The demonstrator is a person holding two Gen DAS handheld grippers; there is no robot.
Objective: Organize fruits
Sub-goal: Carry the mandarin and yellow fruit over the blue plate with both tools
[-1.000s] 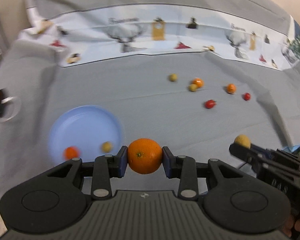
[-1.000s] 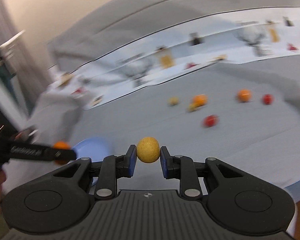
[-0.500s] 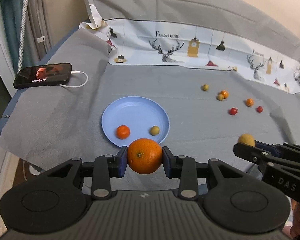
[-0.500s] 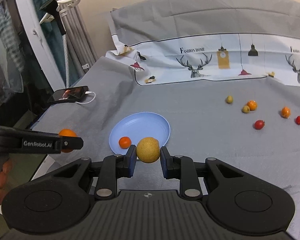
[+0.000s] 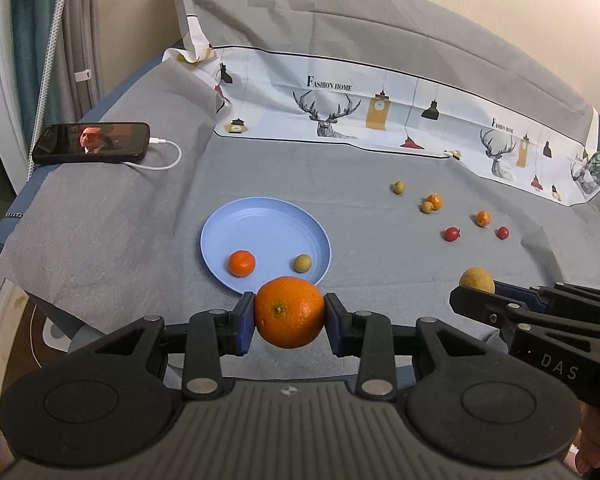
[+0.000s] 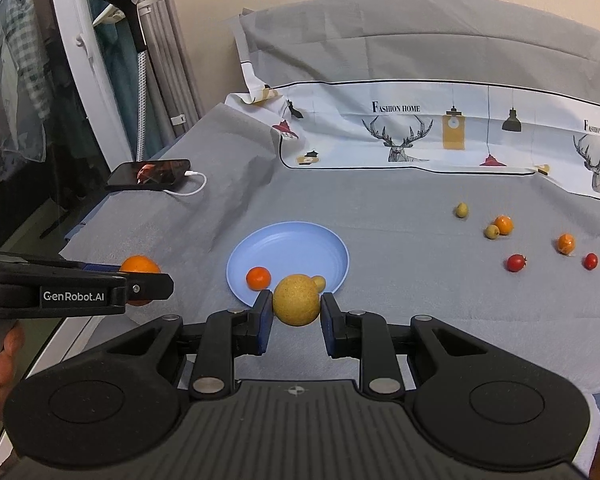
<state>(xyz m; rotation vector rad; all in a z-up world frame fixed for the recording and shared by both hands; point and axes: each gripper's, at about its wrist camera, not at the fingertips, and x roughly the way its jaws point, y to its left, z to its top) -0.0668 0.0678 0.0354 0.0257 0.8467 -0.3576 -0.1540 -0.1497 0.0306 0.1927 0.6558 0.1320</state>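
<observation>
Big round orange (image 5: 290, 317) squeezed tight between the blue pads of the left tool (image 5: 289, 322), up in the air by the near rim of the round light-blue plastic plate (image 5: 260, 220). Round yellow-brown fruit (image 6: 296, 300) pinched in the closed right tool (image 6: 296, 316), also over that near rim. On the plate: small orange tangerine (image 5: 241, 263), small yellow-green fruit (image 5: 302, 263). Six more small fruits well apart on the grey cloth (image 5: 360, 248).

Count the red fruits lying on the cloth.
2: both loose at the right, neither on the plate. One sits nearer the plate, the other further right. None seems hidden.
</observation>
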